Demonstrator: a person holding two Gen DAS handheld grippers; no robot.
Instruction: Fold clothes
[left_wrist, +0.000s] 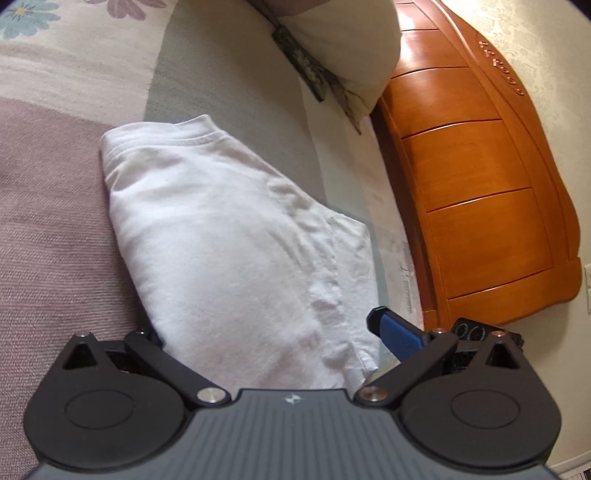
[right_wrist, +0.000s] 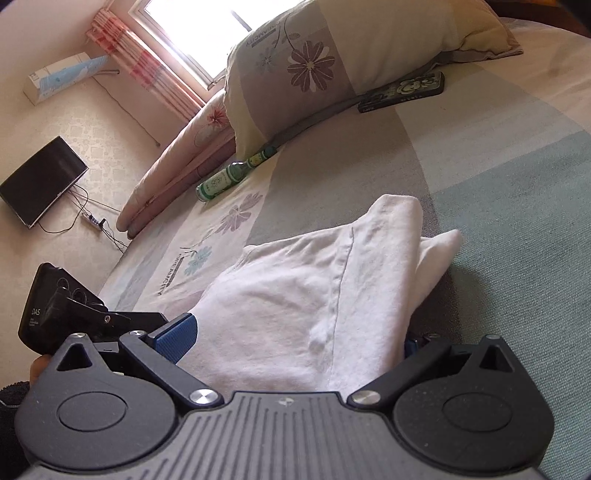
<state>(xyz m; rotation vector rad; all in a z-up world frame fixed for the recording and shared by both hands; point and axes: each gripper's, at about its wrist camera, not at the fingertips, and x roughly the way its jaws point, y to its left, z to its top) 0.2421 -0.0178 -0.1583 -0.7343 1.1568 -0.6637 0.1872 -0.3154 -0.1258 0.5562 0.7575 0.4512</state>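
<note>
Currently both grippers sit at the near edge of the shirt (left_wrist: 229, 236), which lies partly folded on the bed (left_wrist: 55, 229).

Left gripper (left_wrist: 266, 339): fingers spread wide, cloth lying between them, one blue pad (left_wrist: 400, 338) clear of the fabric. Not pinching.

Right gripper (right_wrist: 295, 339): also spread, left pad (right_wrist: 177, 336) beside the cloth, right one mostly hidden under it. Nothing clamped.

Judgement: next is probably a pinch on the near hem for another fold. Do it well by closing both on all layers at matching spots on the edge, lifting evenly, then carrying the hem toward the collar (left_wrist: 199, 138) so the sides stay square. The loose flap (right_wrist: 439, 243) on the right could drag open, so tuck it first.

Bed sheet is soft and textured, so cloth won't slide easily. A bottle (right_wrist: 229, 177) and phone (right_wrist: 402, 92) lie near the pillow (right_wrist: 332, 55), well apart from the shirt. Wooden headboard (left_wrist: 472, 184) beyond.
</note>
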